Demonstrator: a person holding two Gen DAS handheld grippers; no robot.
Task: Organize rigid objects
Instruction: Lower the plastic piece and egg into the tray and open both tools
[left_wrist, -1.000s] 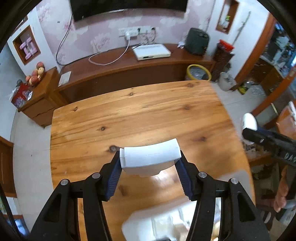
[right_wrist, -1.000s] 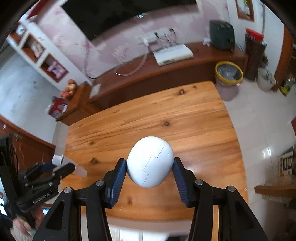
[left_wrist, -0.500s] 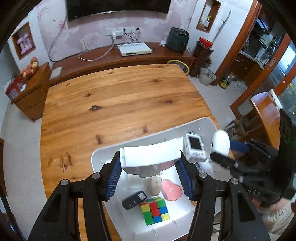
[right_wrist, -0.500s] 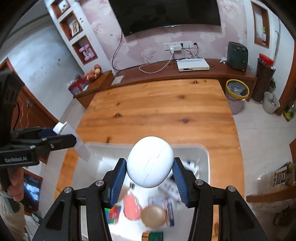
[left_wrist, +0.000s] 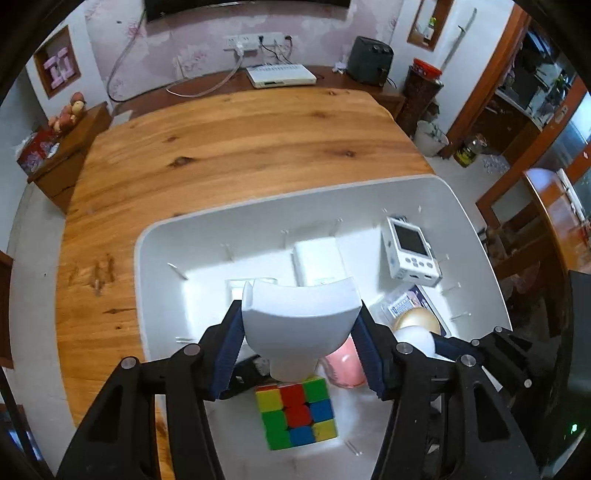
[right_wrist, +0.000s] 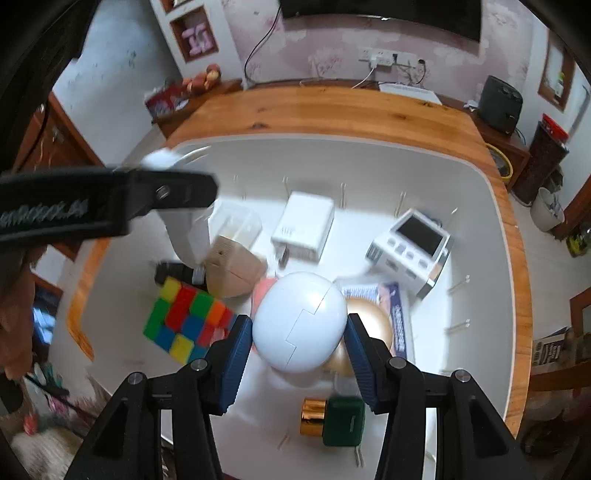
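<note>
My left gripper (left_wrist: 300, 334) is shut on a white curved plastic piece (left_wrist: 299, 317) and holds it over the white tray (left_wrist: 258, 218). My right gripper (right_wrist: 300, 341) is shut on a white egg-shaped object (right_wrist: 300, 321), also over the tray (right_wrist: 491, 280). In the tray lie a colour cube (left_wrist: 295, 415), a white handheld device with a screen (left_wrist: 410, 251), a white box (left_wrist: 317, 260), a gold ball (right_wrist: 369, 325), a pink round thing (left_wrist: 345, 363), a beige object (right_wrist: 232, 269) and a green and gold bottle (right_wrist: 332, 419).
The tray sits on a wooden table (left_wrist: 229, 147). A low wooden shelf with a white router (left_wrist: 280, 75) runs along the far wall. A black appliance (left_wrist: 369, 66) stands at its right end. The left gripper's body (right_wrist: 103, 206) crosses the right wrist view.
Both grippers have come down closer over the tray with their objects still held. The tray now fills much more of both views.
</note>
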